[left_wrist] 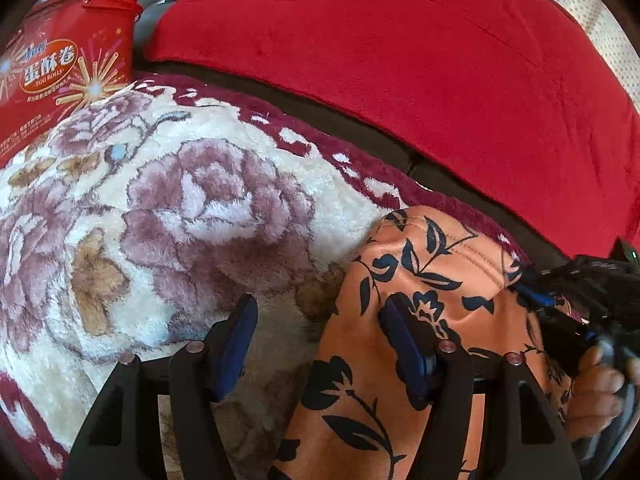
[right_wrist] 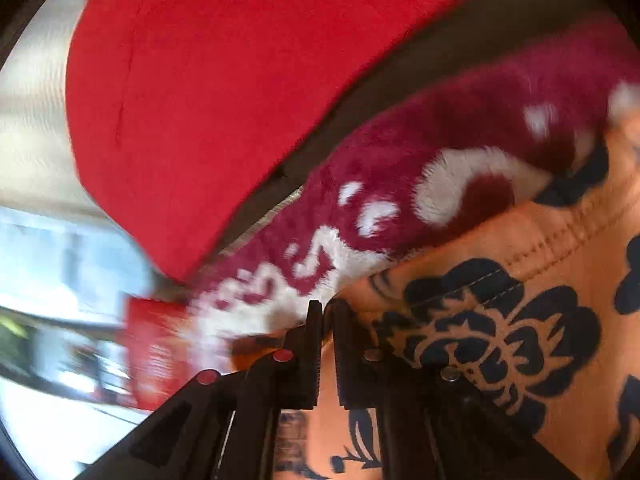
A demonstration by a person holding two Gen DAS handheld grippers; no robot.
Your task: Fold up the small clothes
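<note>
Folding barely begun: right claw (right_wrist: 327, 320) pinches the orange floral garment (left_wrist: 400, 320) edge; left claw (left_wrist: 320, 344) gapes, empty, over the fleece blanket (left_wrist: 160, 200).

garments: 1 orange floral (left_wrist: 420, 320) | blankets: 2 (floral, red) | boxes: 1 — egg rolls (left_wrist: 60, 60)

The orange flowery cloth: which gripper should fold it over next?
Probably the right gripper: its jaws look shut on the orange flowery cloth's edge. The left gripper is open, gripping nothing.
</note>
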